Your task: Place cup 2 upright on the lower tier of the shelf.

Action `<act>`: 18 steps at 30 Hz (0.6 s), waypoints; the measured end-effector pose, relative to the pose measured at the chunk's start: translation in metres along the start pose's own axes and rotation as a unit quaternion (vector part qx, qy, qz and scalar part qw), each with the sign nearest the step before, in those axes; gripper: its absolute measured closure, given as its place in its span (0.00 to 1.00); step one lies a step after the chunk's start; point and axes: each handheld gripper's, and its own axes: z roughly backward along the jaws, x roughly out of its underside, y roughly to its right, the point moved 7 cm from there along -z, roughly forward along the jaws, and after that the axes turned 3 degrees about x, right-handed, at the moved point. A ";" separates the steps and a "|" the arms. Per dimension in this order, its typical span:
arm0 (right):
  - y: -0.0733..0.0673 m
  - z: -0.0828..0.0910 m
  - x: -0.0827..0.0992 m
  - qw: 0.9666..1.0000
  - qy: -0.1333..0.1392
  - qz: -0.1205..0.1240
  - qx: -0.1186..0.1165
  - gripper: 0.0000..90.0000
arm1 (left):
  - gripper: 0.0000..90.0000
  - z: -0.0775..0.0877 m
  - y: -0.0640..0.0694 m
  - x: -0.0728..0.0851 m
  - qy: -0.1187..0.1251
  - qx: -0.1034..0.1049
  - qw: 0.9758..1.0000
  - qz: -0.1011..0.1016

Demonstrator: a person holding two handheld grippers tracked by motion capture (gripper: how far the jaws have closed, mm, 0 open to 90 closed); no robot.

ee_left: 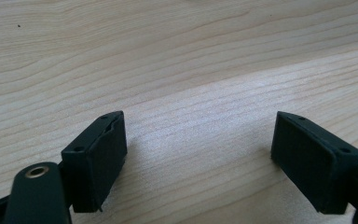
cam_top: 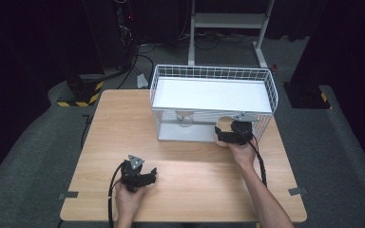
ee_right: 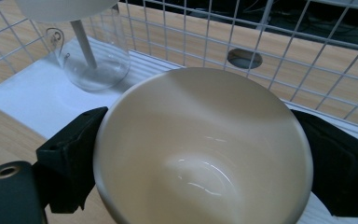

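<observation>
Presently we list: one cream cup [ee_right: 203,149], held in our right gripper [ee_right: 205,158], its jaws pressed against the cup's two sides, mouth facing the gripper's camera. We see it at the front right of the white wire rack [cam_top: 261,76], by the rack's lower white shelf [ee_right: 37,100]. One clear glass [ee_right: 95,60] stands on that shelf, farther in, under a white rounded item we cannot identify. Our left gripper [ee_left: 198,154] rests low over bare wooden table [ee_left: 177,56], well apart from the rack, jaws wide apart with nothing between them.
</observation>
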 end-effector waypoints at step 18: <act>0.000 0.001 0.000 1.000 0.009 0.010 0.003 0.09 | 0.20 0.000 0.000 0.000 0.001 0.000 1.000 0.000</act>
